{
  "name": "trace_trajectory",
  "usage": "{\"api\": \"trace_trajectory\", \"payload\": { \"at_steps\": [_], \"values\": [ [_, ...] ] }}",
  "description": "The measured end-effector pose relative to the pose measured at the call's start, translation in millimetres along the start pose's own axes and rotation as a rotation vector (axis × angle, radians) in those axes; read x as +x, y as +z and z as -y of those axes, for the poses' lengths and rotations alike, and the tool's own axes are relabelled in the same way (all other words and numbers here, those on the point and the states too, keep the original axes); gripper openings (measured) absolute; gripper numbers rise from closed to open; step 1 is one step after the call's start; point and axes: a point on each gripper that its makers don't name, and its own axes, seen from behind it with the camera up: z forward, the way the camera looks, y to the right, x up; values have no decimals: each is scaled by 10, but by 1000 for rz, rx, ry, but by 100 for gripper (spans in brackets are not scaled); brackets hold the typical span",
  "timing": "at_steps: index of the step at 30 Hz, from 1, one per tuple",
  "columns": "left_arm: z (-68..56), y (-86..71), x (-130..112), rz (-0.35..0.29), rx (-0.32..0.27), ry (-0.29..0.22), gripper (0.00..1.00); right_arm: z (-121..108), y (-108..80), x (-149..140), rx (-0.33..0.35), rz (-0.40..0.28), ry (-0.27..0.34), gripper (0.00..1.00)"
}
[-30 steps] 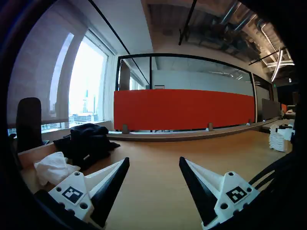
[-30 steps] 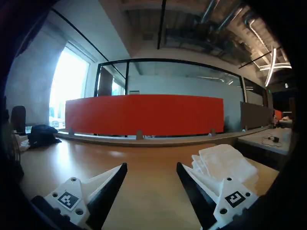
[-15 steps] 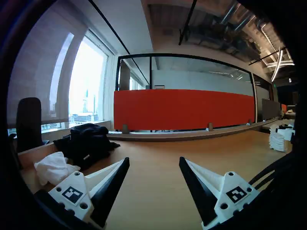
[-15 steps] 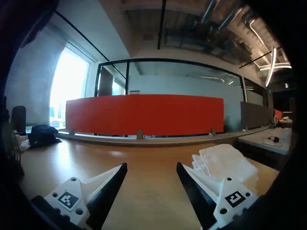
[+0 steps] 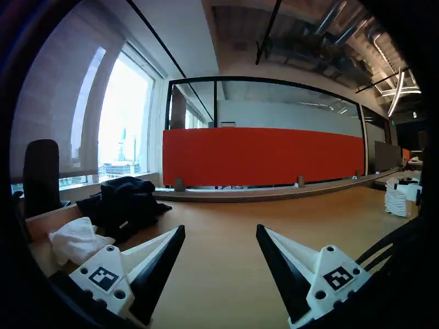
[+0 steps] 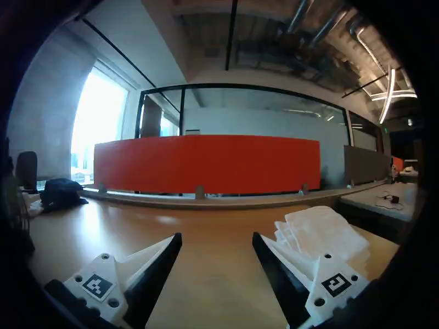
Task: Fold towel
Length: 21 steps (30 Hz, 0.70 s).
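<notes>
In the left gripper view my left gripper [image 5: 219,233] stands open low over the wooden table [image 5: 230,274], nothing between its fingers. A crumpled white towel [image 5: 74,241] lies to its left near the table's edge. A stack of folded white towels [image 5: 399,198] sits far to the right. In the right gripper view my right gripper [image 6: 217,241] is also open and empty over the table [image 6: 214,263]. The stack of folded white towels [image 6: 324,233] lies just beyond its right finger [image 6: 285,268].
A dark bundle of clothing [image 5: 125,204] rests beside the crumpled towel, seen small at far left as the dark bundle [image 6: 60,193]. A red divider panel [image 5: 263,156] runs along the table's far edge. A black chair back [image 5: 41,175] stands at the left.
</notes>
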Motion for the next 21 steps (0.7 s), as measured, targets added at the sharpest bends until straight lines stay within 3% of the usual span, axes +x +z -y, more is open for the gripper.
{"api": "trace_trajectory", "payload": {
  "at_steps": [21],
  "values": [
    [4,-6,17,1,0,0,96,-12,0,-3,0,0,0,100]
  ]
}}
